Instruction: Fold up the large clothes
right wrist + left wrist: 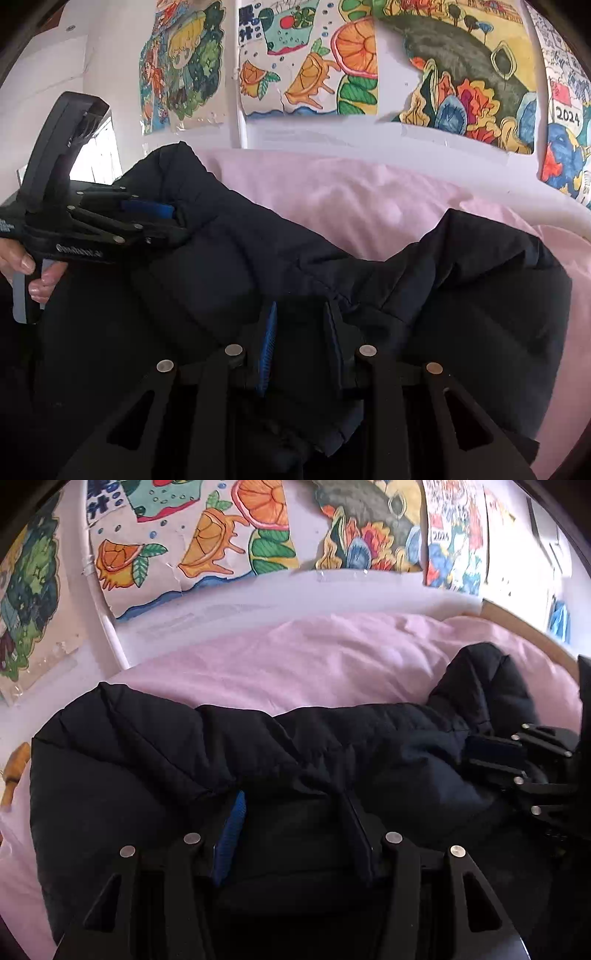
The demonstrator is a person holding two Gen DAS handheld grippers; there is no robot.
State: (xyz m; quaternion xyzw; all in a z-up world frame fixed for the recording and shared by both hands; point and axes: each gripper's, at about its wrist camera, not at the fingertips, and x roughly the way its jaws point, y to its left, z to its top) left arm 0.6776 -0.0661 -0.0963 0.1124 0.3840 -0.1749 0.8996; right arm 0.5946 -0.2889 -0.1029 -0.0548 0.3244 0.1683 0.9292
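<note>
Both grippers pinch black jacket (pixel 369 280), pink bedding (pixel 332 206).

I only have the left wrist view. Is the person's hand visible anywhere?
Observer: Yes, in the right wrist view the hand grips the left gripper's handle.
Operator: Does the right gripper have fabric?
Observer: Yes, the right gripper has a fold of the black padded jacket between its fingers.
Operator: Any readable text on the wall?
Observer: A drawing at far right reads 2024.
</note>
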